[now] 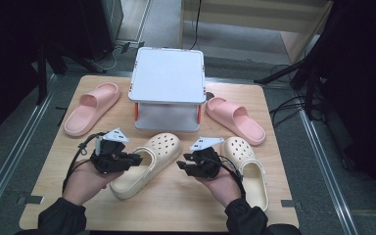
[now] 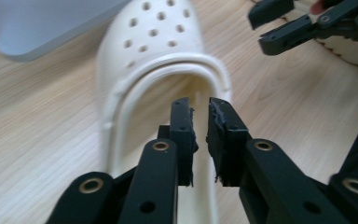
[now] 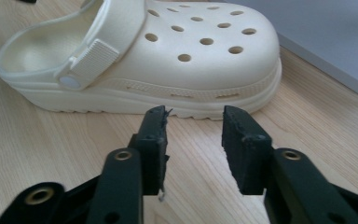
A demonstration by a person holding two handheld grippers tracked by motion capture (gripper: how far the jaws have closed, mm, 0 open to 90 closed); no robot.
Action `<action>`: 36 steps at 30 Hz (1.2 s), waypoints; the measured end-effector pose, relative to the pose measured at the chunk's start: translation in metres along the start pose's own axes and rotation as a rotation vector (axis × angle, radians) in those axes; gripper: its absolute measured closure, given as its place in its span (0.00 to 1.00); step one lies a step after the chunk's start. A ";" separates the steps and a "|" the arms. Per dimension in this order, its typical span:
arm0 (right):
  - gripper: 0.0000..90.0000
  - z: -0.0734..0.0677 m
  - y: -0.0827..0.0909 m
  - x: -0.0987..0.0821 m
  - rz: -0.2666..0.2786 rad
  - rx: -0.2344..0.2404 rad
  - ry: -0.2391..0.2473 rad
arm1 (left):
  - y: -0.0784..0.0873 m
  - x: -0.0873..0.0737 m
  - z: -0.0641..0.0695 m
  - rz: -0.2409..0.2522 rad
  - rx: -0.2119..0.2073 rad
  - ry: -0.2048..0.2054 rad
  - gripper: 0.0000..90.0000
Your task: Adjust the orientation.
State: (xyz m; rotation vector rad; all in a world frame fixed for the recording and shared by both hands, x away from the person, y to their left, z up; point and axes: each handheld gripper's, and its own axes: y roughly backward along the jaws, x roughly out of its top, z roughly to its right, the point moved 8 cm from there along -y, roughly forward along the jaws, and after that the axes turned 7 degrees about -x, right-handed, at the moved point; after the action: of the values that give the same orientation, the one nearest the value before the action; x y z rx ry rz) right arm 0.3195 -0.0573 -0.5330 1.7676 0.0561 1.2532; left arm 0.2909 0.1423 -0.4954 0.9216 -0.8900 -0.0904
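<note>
Between nearly closed left gripper (image 2: 200,109) and parted right gripper (image 3: 193,116) lies cream clog (image 1: 149,164), empty-jawed both.

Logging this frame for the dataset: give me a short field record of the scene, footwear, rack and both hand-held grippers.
surface: wooden table
rack: white two-level stand at the table's far middle
pink slides: one left of the stand, one right of it
cream clogs: left clog at centre, right clog beside the right hand
left hand-held gripper: jaws nearly together over the left clog's heel opening, nothing between them
right hand-held gripper: jaws apart, empty, aimed at the left clog's side, short of it
</note>
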 end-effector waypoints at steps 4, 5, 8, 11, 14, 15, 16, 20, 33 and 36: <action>0.80 -0.006 -0.006 0.002 -0.006 0.022 -0.021 | 0.006 -0.006 -0.017 0.009 0.022 0.021 0.95; 0.83 -0.008 -0.008 0.002 -0.006 0.029 -0.023 | 0.007 -0.008 -0.022 0.011 0.033 0.023 0.96; 0.92 -0.014 -0.015 0.004 -0.010 0.032 -0.020 | 0.006 -0.013 -0.037 0.024 0.070 0.035 0.96; 0.94 -0.023 -0.026 0.005 -0.030 0.040 0.010 | 0.000 -0.020 -0.049 0.025 0.071 0.059 0.96; 0.94 -0.028 -0.034 0.005 -0.044 0.044 0.026 | -0.009 -0.028 -0.058 0.003 0.064 0.089 0.97; 0.93 -0.029 -0.036 0.006 -0.044 0.044 0.037 | -0.009 -0.028 -0.058 0.003 0.064 0.089 0.97; 0.93 -0.029 -0.037 0.006 -0.048 0.041 0.038 | -0.013 -0.030 -0.060 0.004 0.061 0.099 0.97; 0.92 -0.030 -0.042 0.005 -0.063 0.039 0.044 | -0.018 -0.032 -0.060 0.002 0.066 0.095 0.97; 0.90 -0.024 -0.051 0.011 -0.069 0.043 0.048 | -0.015 -0.044 -0.049 0.003 0.031 0.123 0.98; 0.91 -0.022 -0.053 0.013 -0.073 0.051 0.041 | -0.015 -0.047 -0.044 0.002 0.030 0.118 0.98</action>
State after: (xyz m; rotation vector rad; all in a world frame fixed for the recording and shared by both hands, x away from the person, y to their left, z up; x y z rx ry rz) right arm 0.3330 -0.0063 -0.5599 1.7673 0.1755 1.2450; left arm 0.2952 0.1813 -0.5483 0.9448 -0.7840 -0.0207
